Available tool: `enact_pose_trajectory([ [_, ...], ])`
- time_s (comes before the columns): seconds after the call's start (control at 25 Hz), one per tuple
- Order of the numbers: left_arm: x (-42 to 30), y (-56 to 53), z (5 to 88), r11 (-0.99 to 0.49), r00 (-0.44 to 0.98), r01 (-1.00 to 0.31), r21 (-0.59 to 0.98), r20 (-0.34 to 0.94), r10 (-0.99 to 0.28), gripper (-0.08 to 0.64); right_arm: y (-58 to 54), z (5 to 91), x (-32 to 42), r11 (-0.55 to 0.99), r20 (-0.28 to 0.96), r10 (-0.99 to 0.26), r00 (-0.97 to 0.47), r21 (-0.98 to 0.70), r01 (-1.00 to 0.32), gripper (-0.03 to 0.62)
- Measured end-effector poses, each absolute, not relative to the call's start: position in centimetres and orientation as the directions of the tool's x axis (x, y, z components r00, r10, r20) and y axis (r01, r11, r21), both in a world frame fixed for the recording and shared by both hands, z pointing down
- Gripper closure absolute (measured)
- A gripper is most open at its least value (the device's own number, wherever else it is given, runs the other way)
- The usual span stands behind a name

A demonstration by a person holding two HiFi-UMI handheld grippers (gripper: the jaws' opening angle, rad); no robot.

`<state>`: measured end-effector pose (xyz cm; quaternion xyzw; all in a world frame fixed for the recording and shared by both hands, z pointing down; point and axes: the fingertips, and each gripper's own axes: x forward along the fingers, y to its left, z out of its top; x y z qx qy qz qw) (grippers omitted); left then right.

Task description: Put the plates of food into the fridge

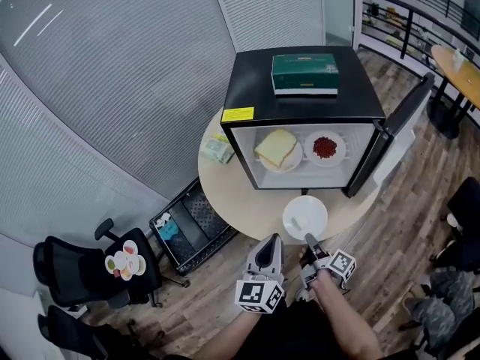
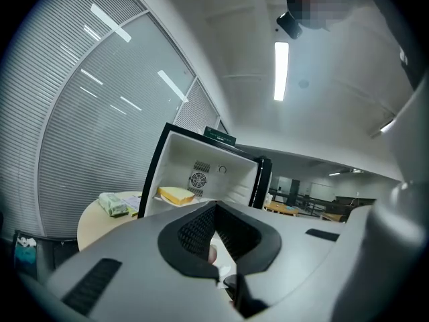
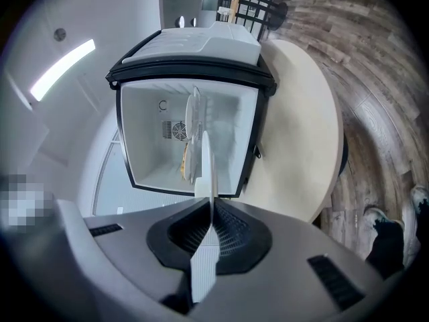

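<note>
Plate [image 1: 304, 216] white, round | right tongs [image 3: 210, 210] clamp its rim | left tongs [image 2: 214, 208] closed, empty

Wood floor [image 1: 405, 223]; round table [image 1: 225, 193] sat ahead of left gripper [image 1: 271, 243], blinds wall [image 1: 112, 88] and office chairs [image 1: 75, 276] to its left.

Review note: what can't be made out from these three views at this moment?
- What lies on the plate in the right tool: pale against white in head view, edge-on in right gripper view.
- Red food in the fridge: too small to name.
- Print on the green box: too small, head view.
</note>
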<state>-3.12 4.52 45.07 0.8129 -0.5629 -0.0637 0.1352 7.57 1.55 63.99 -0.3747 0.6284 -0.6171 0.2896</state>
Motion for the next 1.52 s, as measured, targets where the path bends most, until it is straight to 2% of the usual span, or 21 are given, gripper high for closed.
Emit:
enact_pose_trajectory([
  [0.72, -3.3, -7.2, 48.3, -0.357, 0.4, -0.88, 0.314, 0.083, -0.913, 0.555, -13.5, 69.1, 9.3, -0.107, 0.166, -0.861, -0.481, -0.983, -0.146, 0.575],
  [1.52, -3.9, -11.3, 50.6, -0.349, 0.411, -0.875, 0.336, 0.131, -0.902, 0.555, -16.9, 73.4, 8.6, -0.194, 0.192, -0.855, -0.482, -0.98, -0.048, 0.575],
])
